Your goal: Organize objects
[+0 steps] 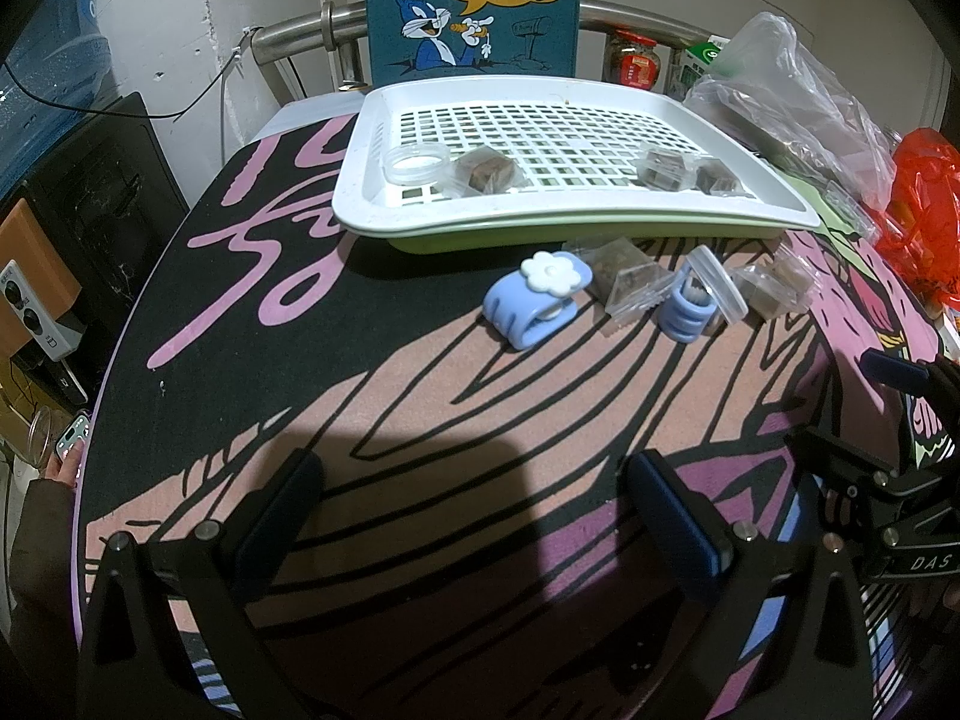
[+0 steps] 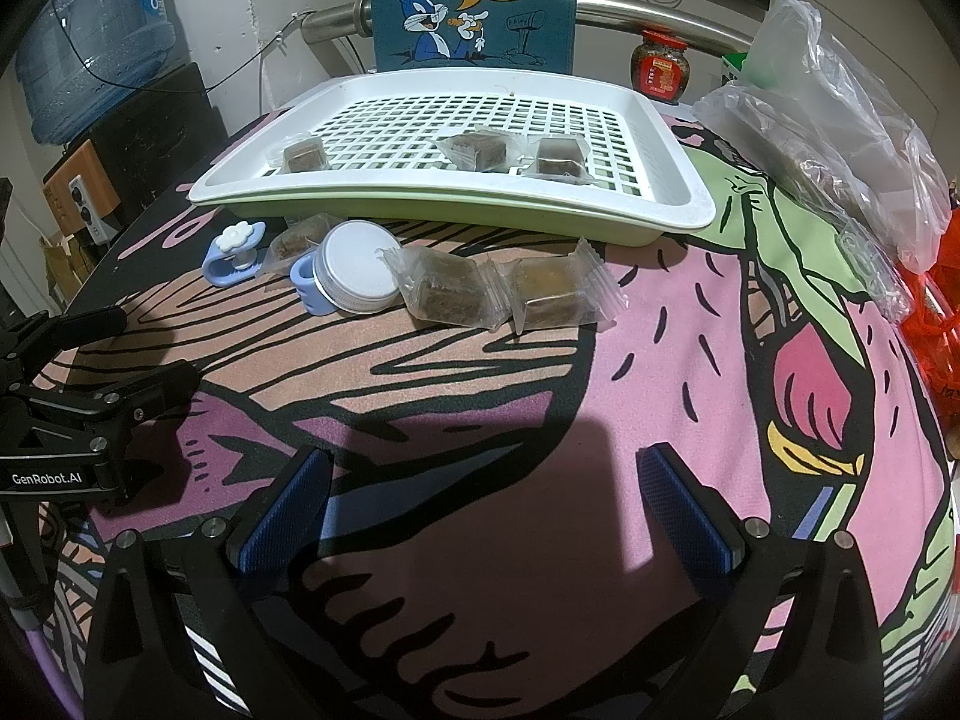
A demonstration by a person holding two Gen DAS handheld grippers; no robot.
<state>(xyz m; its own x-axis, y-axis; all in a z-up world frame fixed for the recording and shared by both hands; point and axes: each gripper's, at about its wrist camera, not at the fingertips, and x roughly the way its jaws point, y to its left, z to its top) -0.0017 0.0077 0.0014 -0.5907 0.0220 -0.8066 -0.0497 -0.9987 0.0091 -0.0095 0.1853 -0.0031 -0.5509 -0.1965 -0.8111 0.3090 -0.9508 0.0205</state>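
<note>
A white slotted tray [image 1: 600, 213] [image 2: 678, 198], stacked on a green one, holds a clear round container [image 1: 417, 162] and three wrapped brown cubes [image 1: 485, 171] [image 2: 480, 147]. In front of it on the patterned cloth lie a blue clip with a white flower [image 1: 534, 300] [image 2: 231, 255], a second blue clip [image 1: 687, 312], a white round lid [image 2: 360, 276] and wrapped cubes [image 2: 444, 288] [image 2: 552, 294]. My left gripper [image 1: 480, 480] [image 2: 144, 354] is open and empty, short of the clips. My right gripper [image 2: 486, 480] [image 1: 864, 408] is open and empty too, short of the cubes.
A cartoon rabbit board [image 1: 474, 6] stands behind the tray. Clear plastic bags [image 2: 840, 108] and a red bag [image 1: 918, 210] crowd the right side, with a jar [image 2: 660, 66] at the back. A water bottle [image 2: 90, 42] and speaker [image 1: 36, 288] stand off-table left.
</note>
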